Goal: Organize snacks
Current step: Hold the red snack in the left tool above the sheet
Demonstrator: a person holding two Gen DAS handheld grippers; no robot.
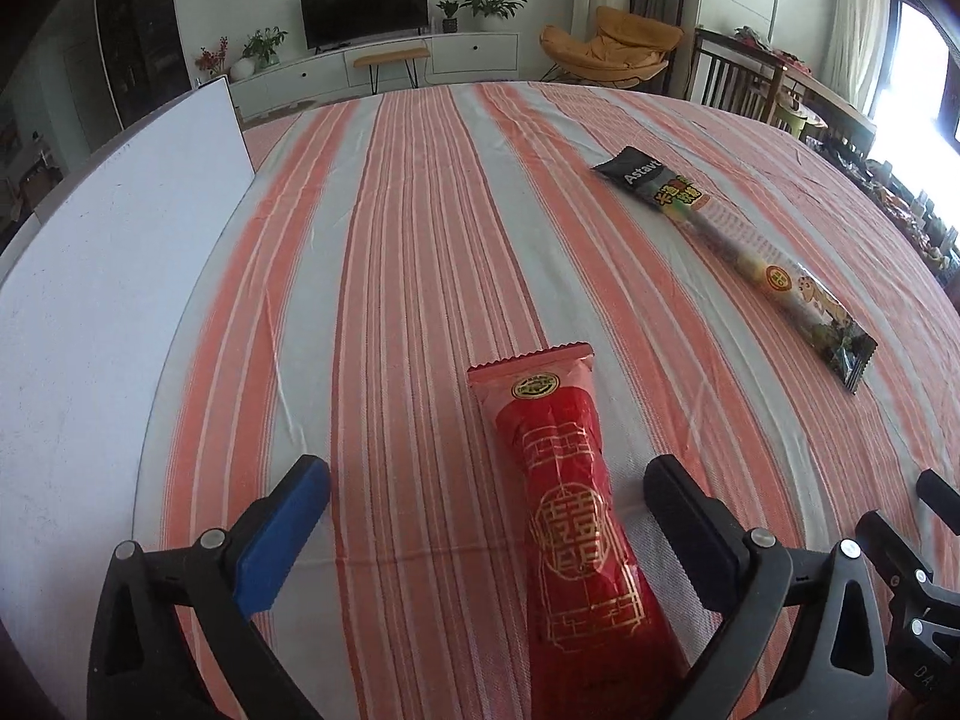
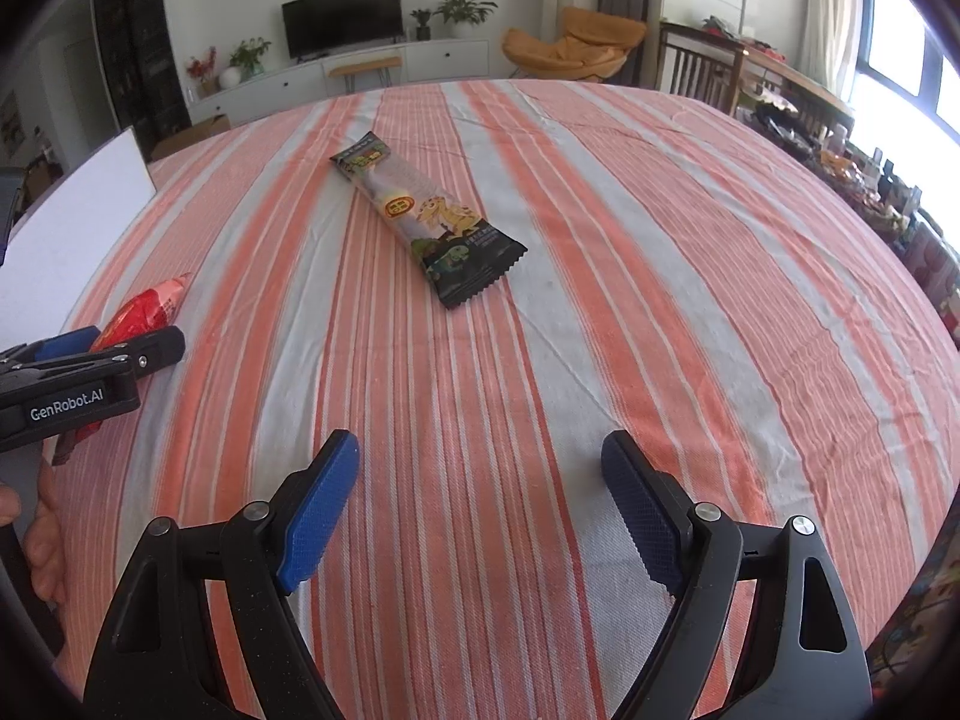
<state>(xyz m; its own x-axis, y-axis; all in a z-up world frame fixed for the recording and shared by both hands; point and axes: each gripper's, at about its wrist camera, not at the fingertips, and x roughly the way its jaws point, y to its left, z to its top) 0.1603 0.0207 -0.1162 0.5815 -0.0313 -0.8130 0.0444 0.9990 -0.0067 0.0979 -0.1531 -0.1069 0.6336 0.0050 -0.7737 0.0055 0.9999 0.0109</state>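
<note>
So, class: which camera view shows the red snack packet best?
The left wrist view: the red snack packet lies nearly whole between the open left hand-held gripper. The right wrist view shows only its end, beyond that gripper.

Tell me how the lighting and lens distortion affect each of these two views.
Left wrist view: the fisheye bows the striped tablecloth and darkens the corners; the window at right is blown out; the red snack pack stays sharp. Right wrist view: same curving, window glare at top right, soft even daylight, and the dinosaur snack pack reads clearly.
</note>
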